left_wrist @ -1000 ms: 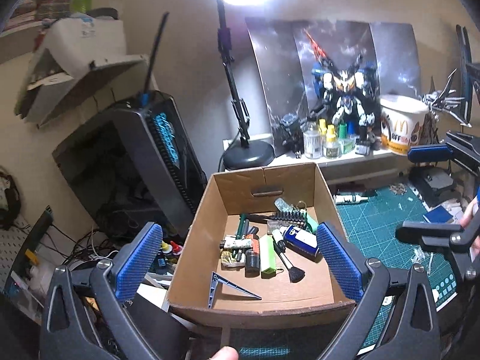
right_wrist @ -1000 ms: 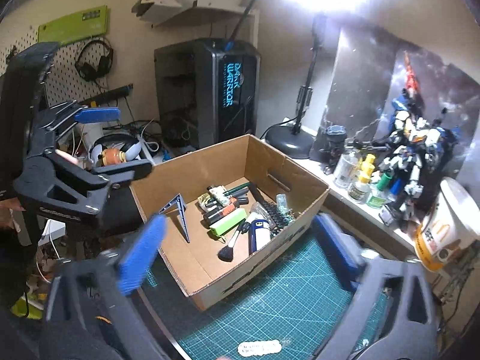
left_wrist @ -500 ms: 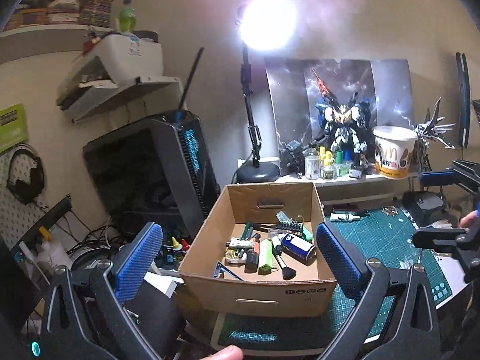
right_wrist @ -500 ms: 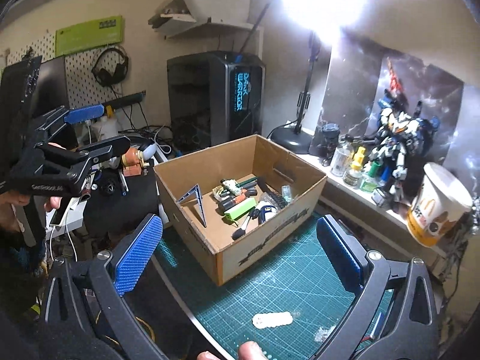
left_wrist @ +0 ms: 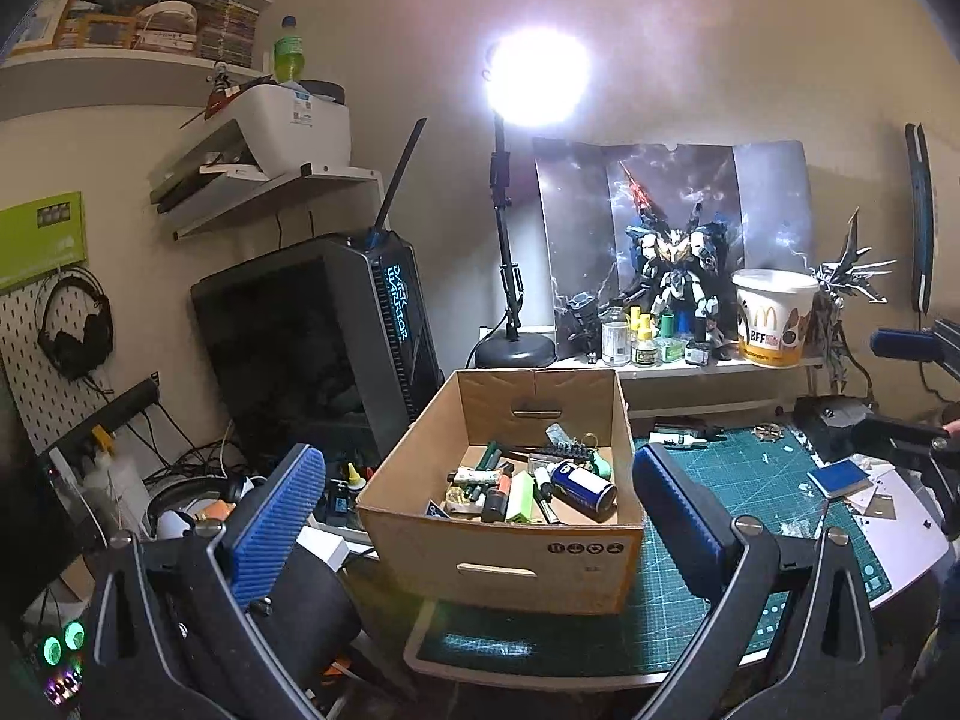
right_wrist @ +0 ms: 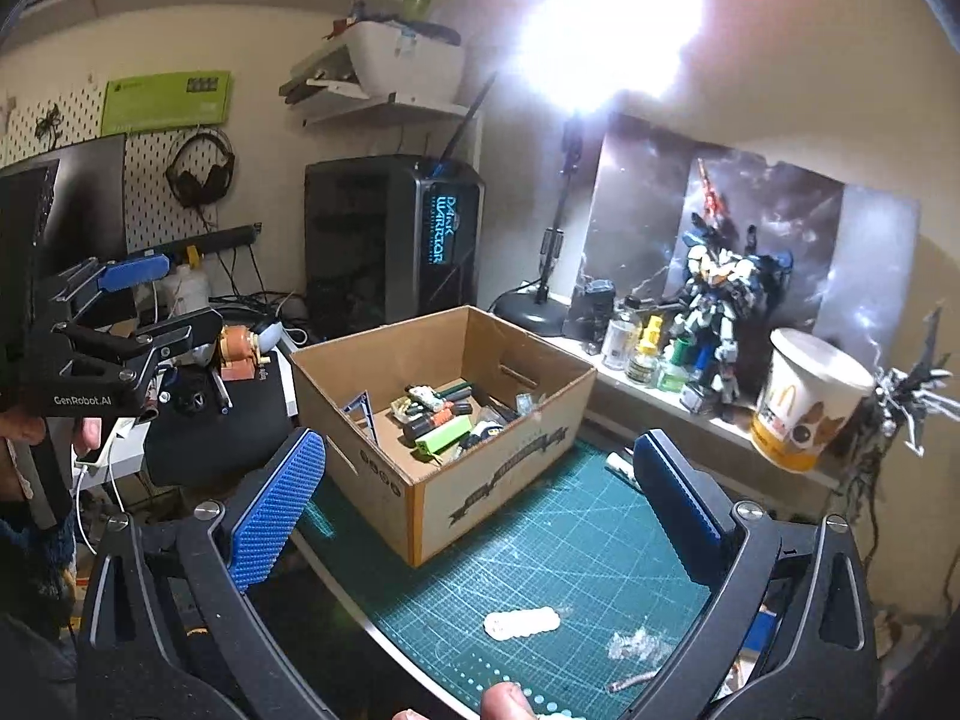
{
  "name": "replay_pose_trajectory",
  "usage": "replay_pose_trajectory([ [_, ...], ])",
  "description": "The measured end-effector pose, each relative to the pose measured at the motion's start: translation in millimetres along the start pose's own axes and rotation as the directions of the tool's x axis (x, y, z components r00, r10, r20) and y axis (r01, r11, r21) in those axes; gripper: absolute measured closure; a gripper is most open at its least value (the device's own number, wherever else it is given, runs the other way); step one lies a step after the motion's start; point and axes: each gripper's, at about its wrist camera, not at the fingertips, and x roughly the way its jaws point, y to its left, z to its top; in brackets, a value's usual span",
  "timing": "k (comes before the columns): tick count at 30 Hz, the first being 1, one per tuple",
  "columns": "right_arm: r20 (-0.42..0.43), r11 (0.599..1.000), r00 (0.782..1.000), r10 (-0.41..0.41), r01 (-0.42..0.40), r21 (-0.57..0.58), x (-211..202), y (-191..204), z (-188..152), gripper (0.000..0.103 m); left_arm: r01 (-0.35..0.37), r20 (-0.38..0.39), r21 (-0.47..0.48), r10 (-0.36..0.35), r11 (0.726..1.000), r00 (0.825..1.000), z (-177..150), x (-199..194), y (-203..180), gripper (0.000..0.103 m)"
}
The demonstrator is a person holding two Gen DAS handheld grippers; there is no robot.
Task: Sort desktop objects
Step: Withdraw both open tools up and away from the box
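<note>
Both tongs have drawn back from the cardboard box [left_wrist: 504, 558] since the earlier frames, so its front wall now shows in full and more of the room appears around it. At the left, the left tongs [left_wrist: 474, 504] are spread wide and hold nothing, their blue pads flanking the box from a distance. The box sits on the green cutting mat [left_wrist: 750, 480] at the counter's left edge, filled with sorted items: a blue can [left_wrist: 585, 483], a green highlighter [left_wrist: 521, 498] and several tubes and pens. Further right, a small blue book [left_wrist: 839, 478] lies on the mat near the counter's right edge. The right tongs [right_wrist: 480, 492] are likewise spread wide and empty, above the mat.
</note>
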Motion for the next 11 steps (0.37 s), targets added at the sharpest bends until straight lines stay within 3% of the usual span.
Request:
replay_pose_trajectory([
  [11, 0.024, 0.999, 0.999, -0.032, 0.032, 0.016, -27.8, -3.2, -23.8, 0.000, -0.022, 0.008, -0.040, 0.022, 0.999, 1.000, -23.2, 0.2, -13.8, 0.000],
])
